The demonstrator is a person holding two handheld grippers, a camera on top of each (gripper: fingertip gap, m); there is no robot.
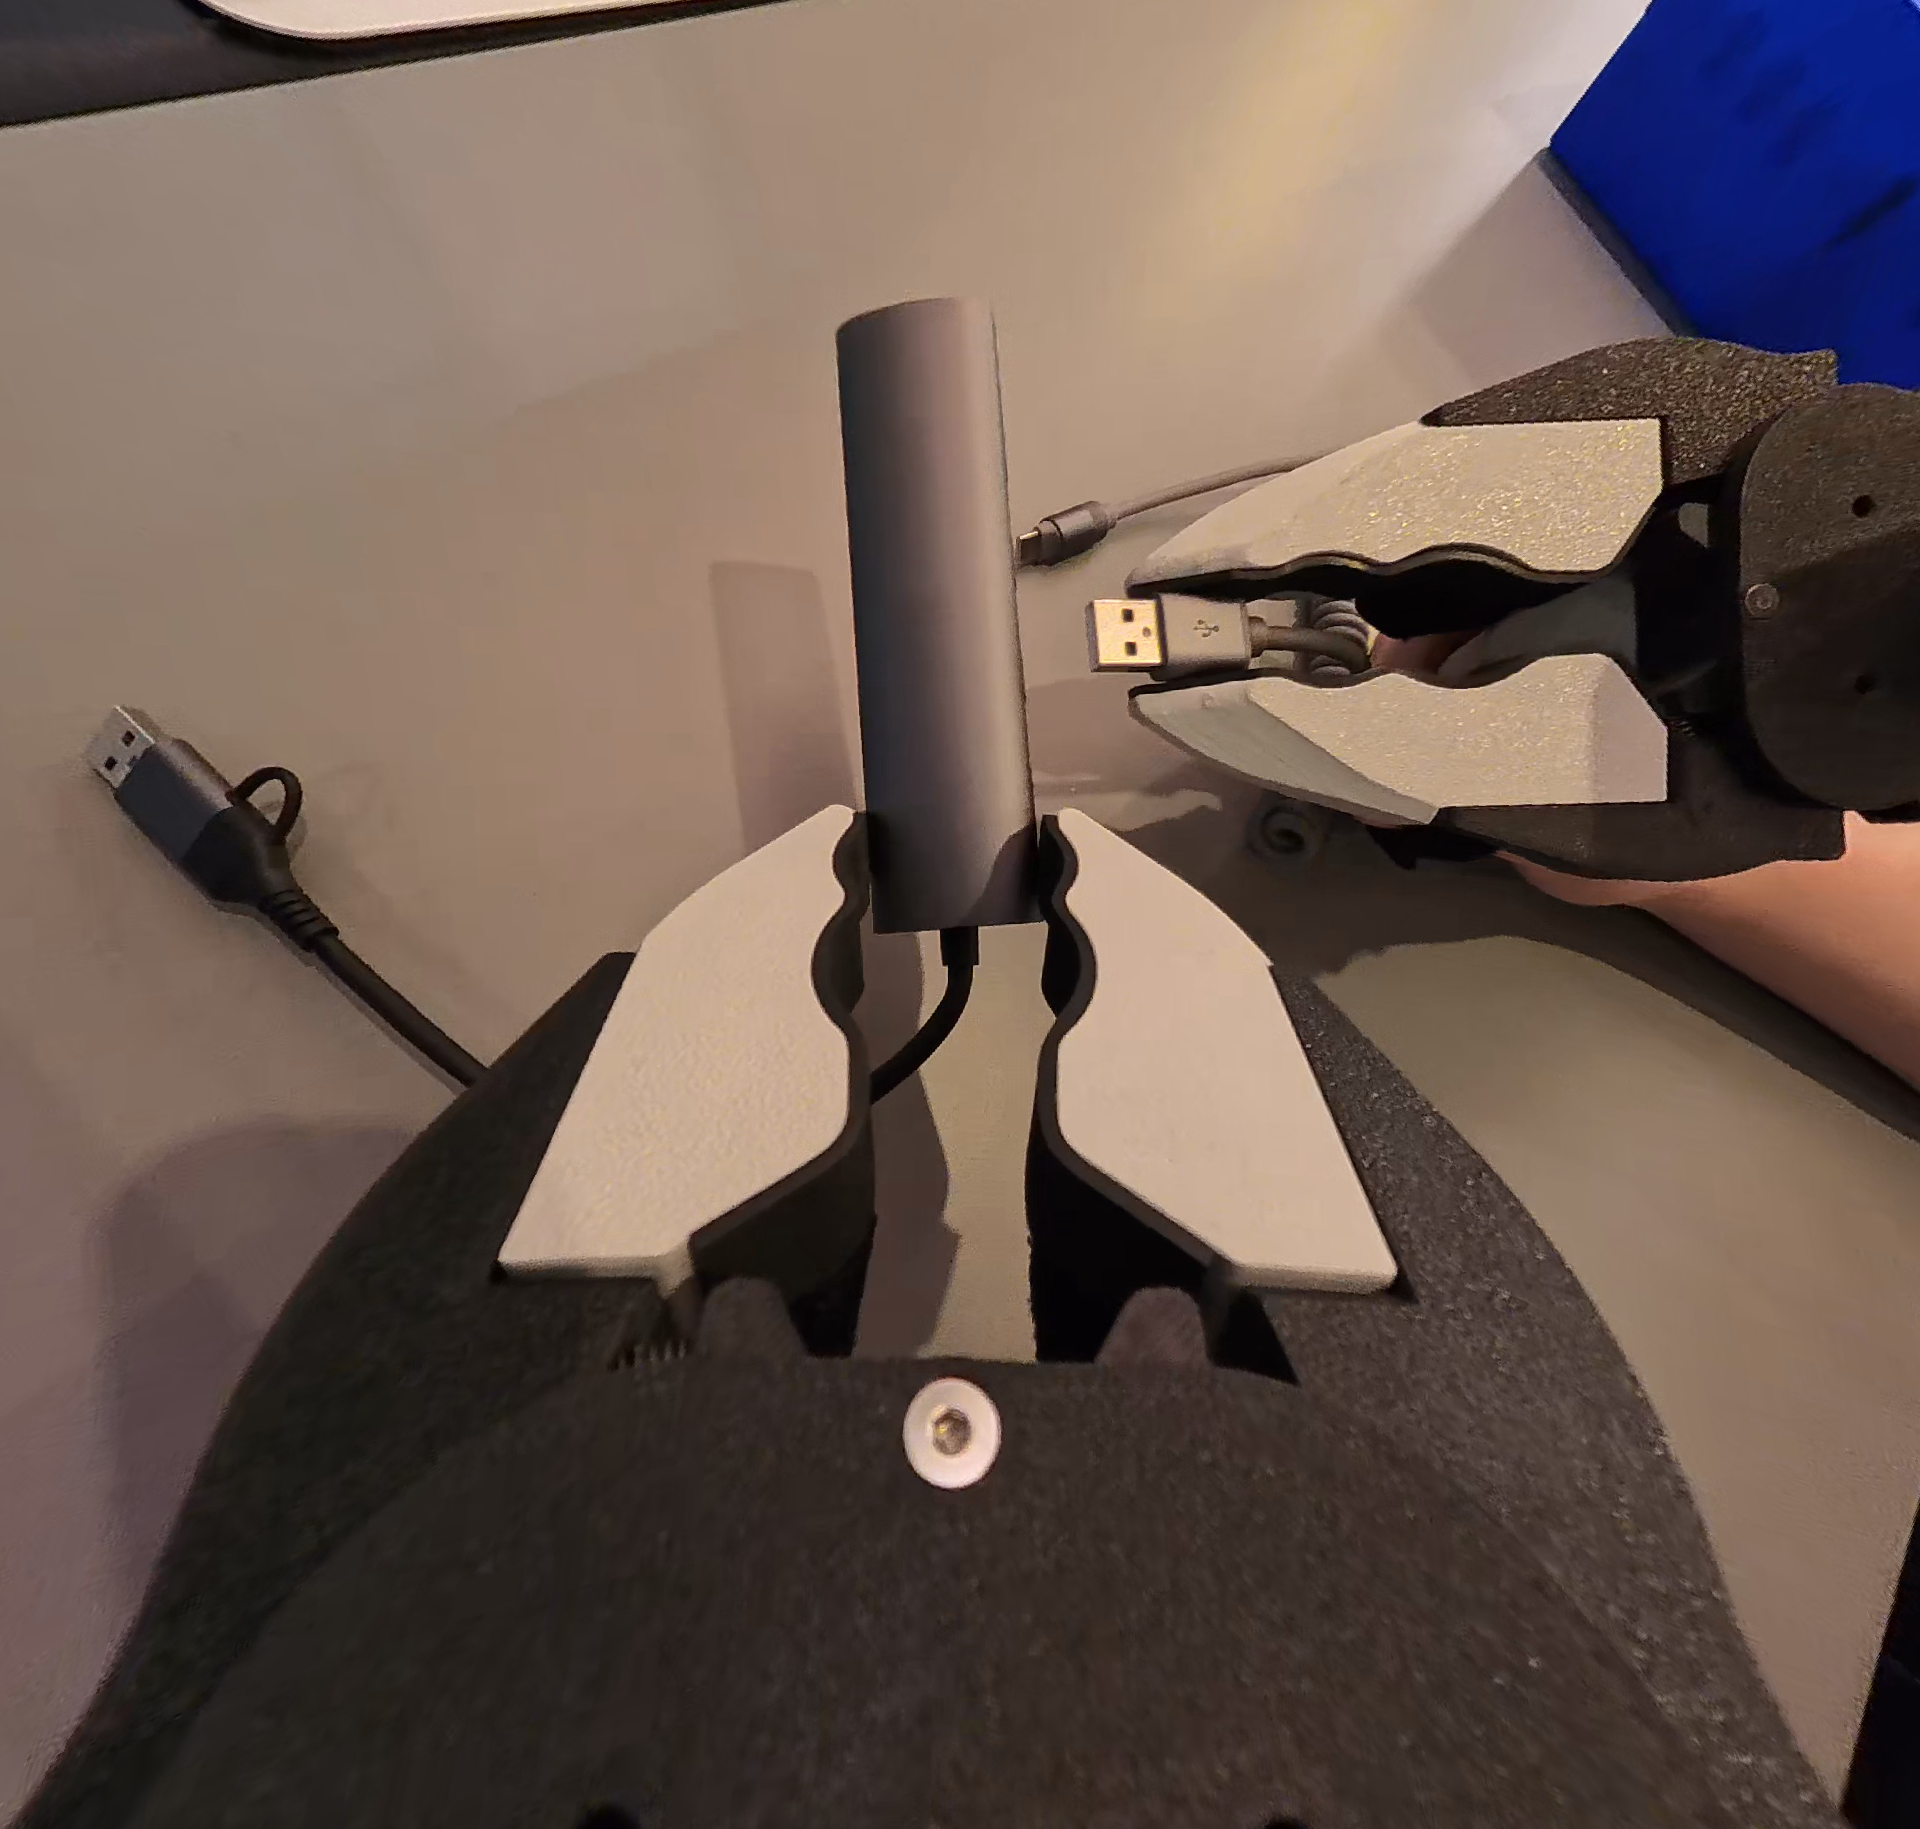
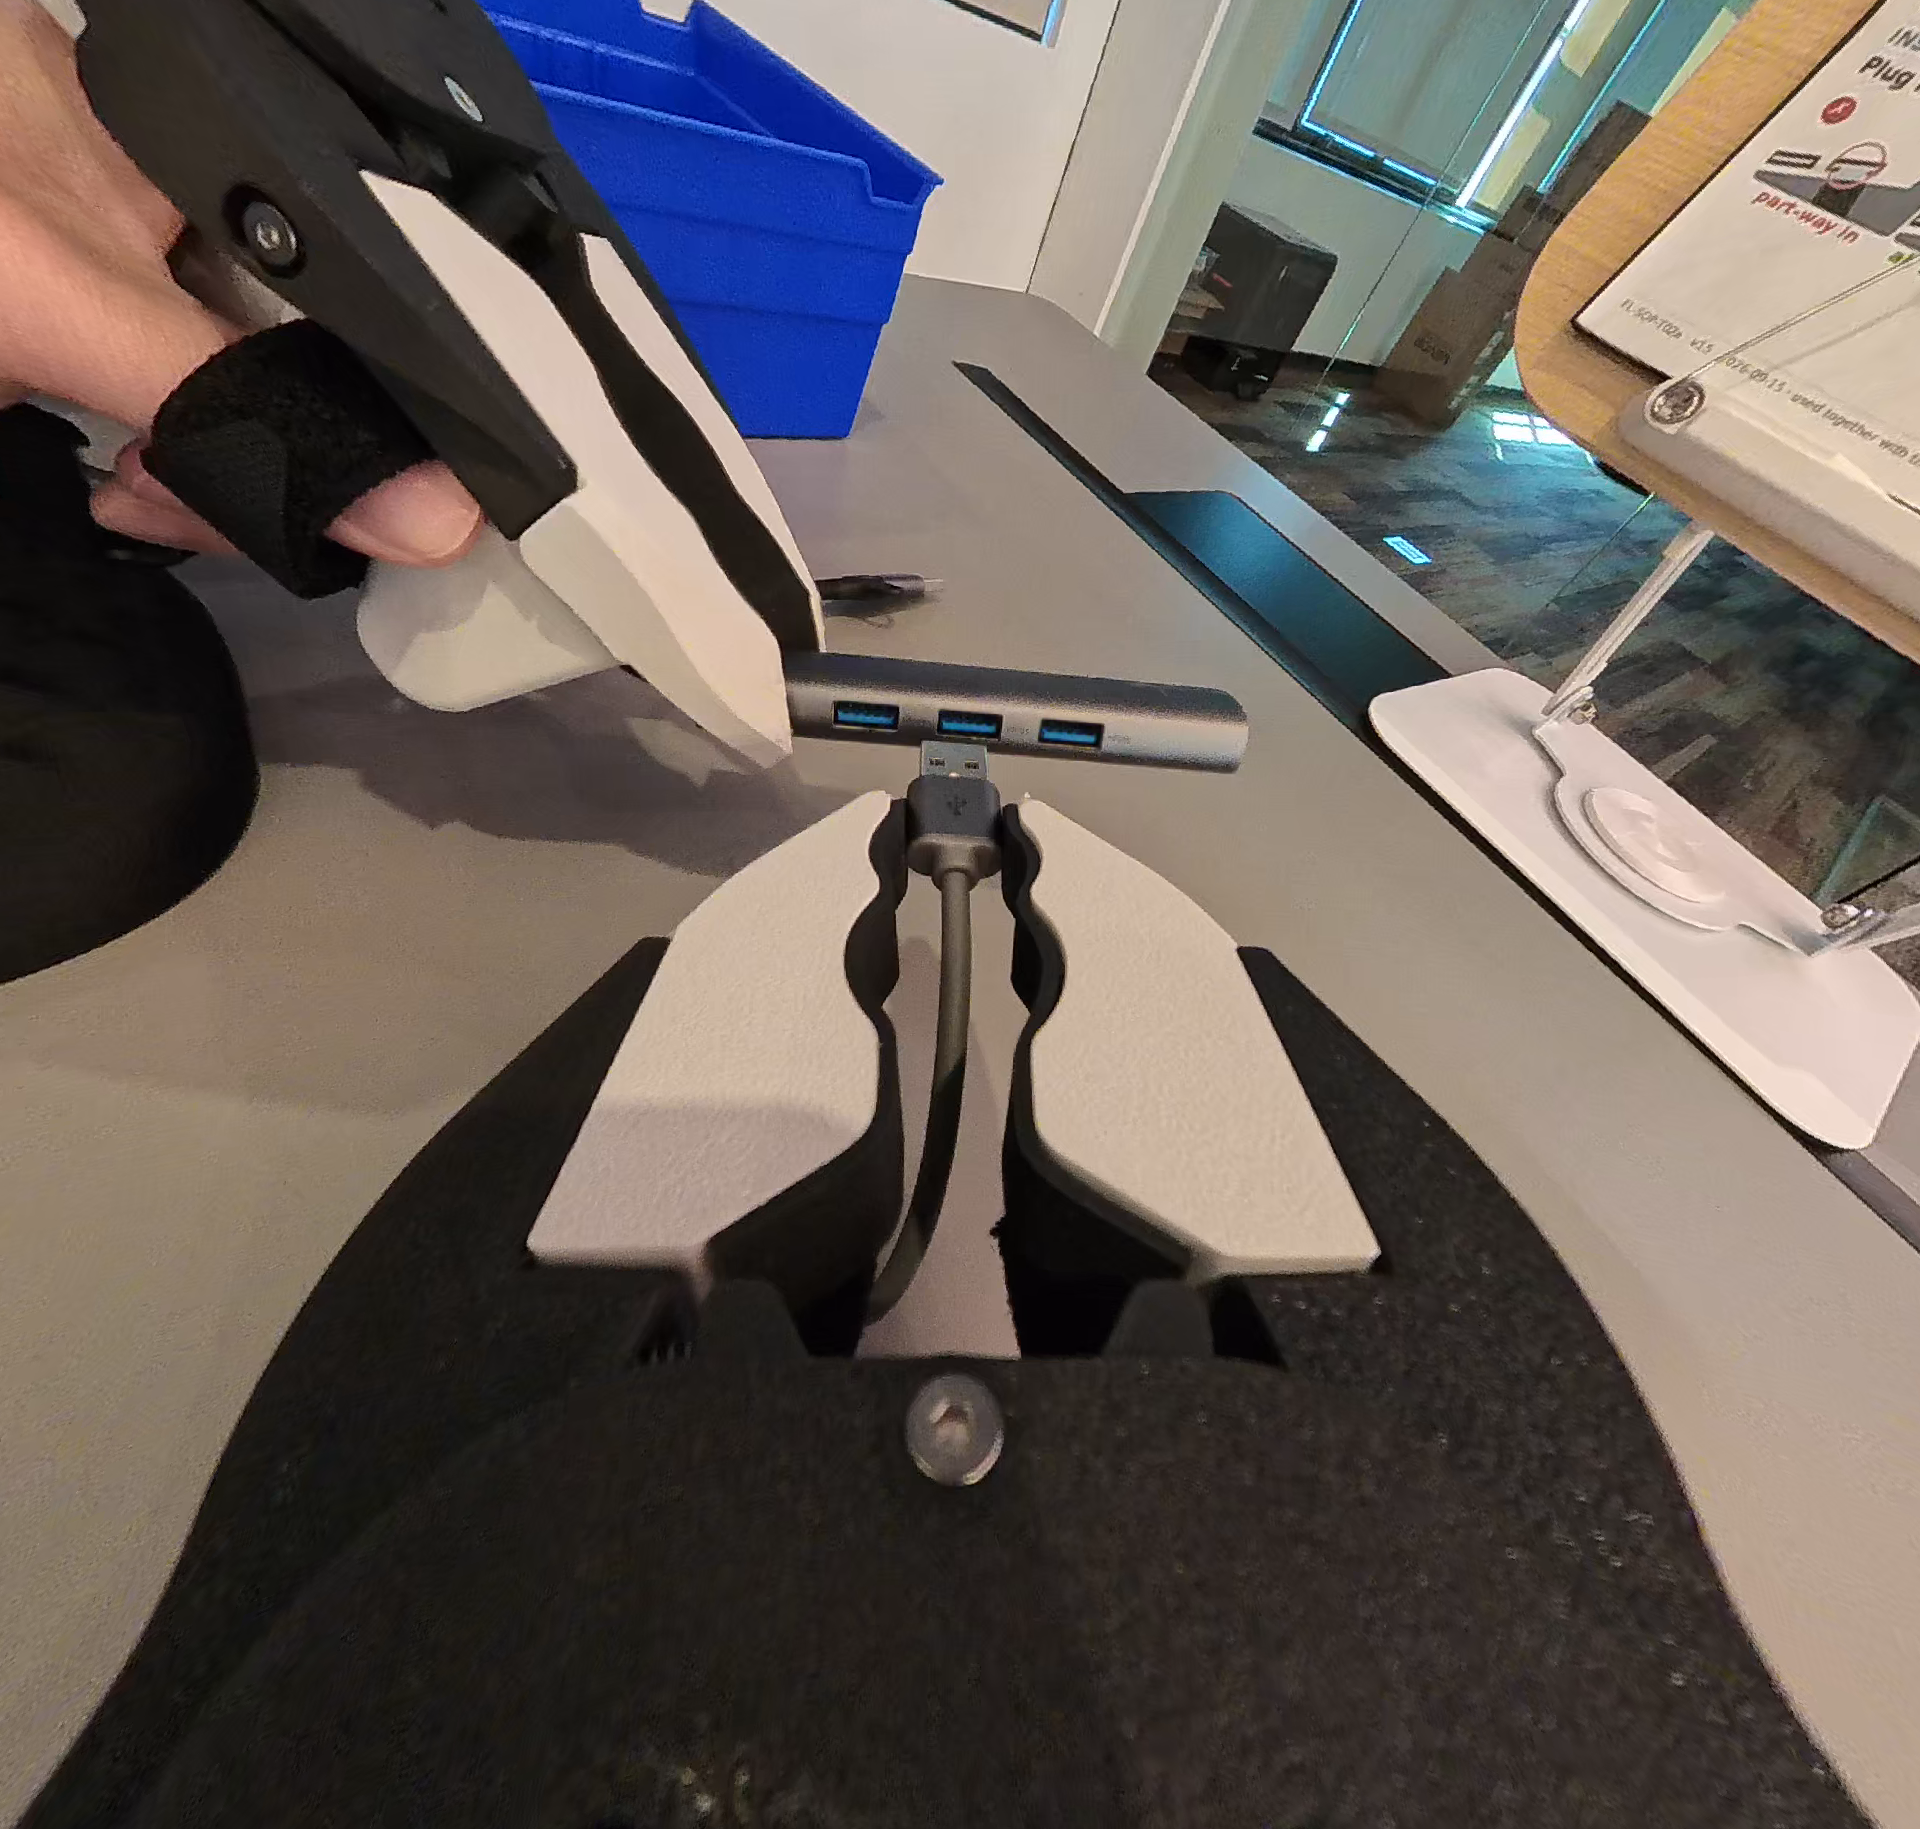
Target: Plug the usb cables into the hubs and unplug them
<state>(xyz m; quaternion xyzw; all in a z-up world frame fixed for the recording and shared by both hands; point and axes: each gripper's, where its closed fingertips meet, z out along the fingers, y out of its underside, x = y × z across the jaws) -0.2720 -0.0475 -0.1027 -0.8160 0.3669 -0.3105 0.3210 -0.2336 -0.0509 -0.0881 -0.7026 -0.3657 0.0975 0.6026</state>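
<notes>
USB plug [image 2: 953, 815] in right claw [image 2: 951, 823], at hub [image 2: 1013, 714].

Warm, dim indoor light; soft shadows on the bench [image 1: 416, 429]; wide-angle bending at edges; focus sharp.

The hub [image 1: 930, 616] has a smooth, matt dark-grey metallic shell; its ports [image 2: 968, 723] show glossy blue plastic. The USB plug [image 2: 956, 763] ends in bright bare metal, with a matt grey housing behind it. The left tongs [image 1: 951, 870] and right tongs [image 2: 954, 823] have finely textured, matt pale-grey plastic fingers [image 2: 727, 1010] on rough, grainy black bodies. The worktop [image 1: 416, 429] is smooth, matt grey. The bin [image 2: 727, 169] is glossy blue plastic. The stand base [image 2: 1662, 927] is smooth white.
</notes>
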